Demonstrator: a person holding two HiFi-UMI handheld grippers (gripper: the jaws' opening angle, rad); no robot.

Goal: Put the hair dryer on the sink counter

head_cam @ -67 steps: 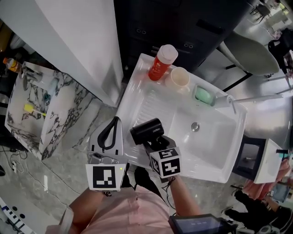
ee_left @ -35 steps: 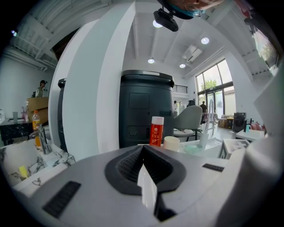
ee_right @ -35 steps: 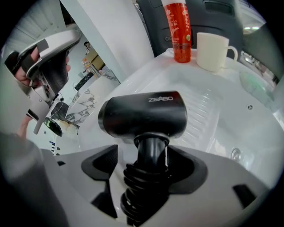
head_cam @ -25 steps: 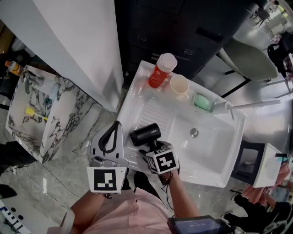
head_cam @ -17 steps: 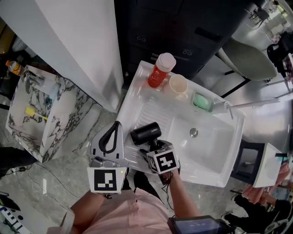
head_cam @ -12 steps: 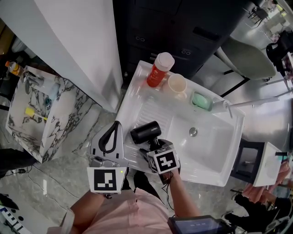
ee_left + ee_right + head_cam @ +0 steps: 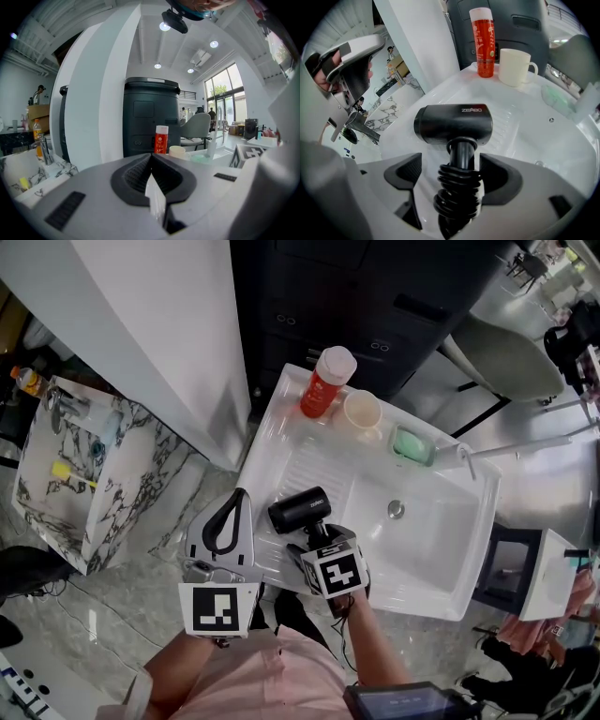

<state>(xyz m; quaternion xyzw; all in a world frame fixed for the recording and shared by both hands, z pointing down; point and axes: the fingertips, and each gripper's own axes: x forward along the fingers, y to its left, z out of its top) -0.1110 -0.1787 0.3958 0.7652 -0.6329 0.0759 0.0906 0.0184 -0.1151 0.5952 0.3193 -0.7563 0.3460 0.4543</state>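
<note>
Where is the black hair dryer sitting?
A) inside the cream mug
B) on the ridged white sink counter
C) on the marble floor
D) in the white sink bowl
B: the black hair dryer lies on the ridged white sink counter, beside the sink bowl, not in it.

The hair dryer [image 7: 298,509] and its coiled cord [image 7: 459,187] are black, on a glossy white worktop [image 7: 281,451]. The bottle [image 7: 322,382] is red with a white cap [image 7: 337,358]; the cup [image 7: 362,412] is cream and the soap dish [image 7: 412,445] pale green. The left tool [image 7: 234,507] and right tool [image 7: 314,538] are grey with black pads [image 7: 405,171] and black-and-white square markers [image 7: 219,607]. The sleeve [image 7: 253,676] is pink.
</note>
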